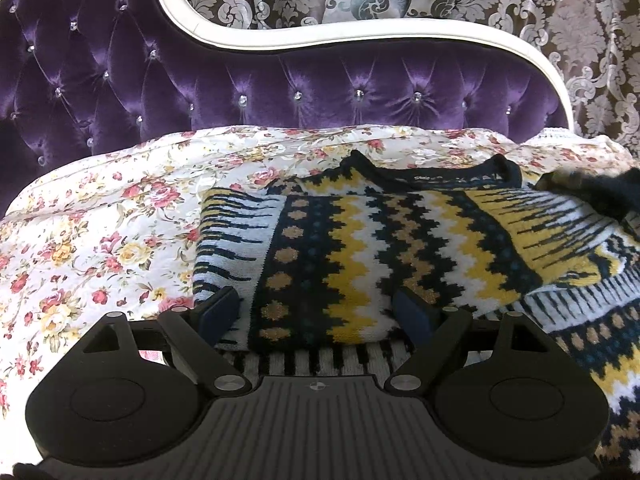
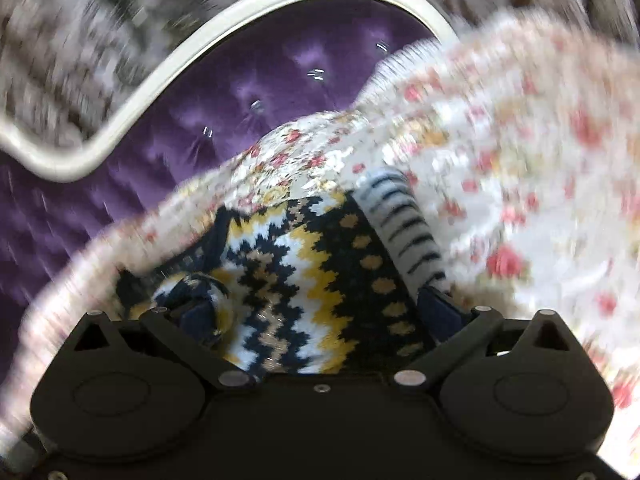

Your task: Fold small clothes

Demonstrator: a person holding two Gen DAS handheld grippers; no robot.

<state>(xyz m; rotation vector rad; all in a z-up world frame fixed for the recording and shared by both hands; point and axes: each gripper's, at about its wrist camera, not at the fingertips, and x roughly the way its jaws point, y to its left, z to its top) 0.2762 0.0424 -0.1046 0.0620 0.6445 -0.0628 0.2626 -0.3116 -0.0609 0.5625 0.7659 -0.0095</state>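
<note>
A knitted sweater with navy, yellow and white zigzag bands lies on a floral bedspread, its sleeve folded across the body. My left gripper is open, low over the sweater's near edge, with fabric between its spread fingers. In the right wrist view the picture is blurred by motion. The same sweater fills the gap of my right gripper, which is open. A bunched bit of knit rests against its left finger.
A purple tufted headboard with a white frame stands behind the bed. Patterned damask curtains hang behind it. The floral bedspread stretches to the left of the sweater.
</note>
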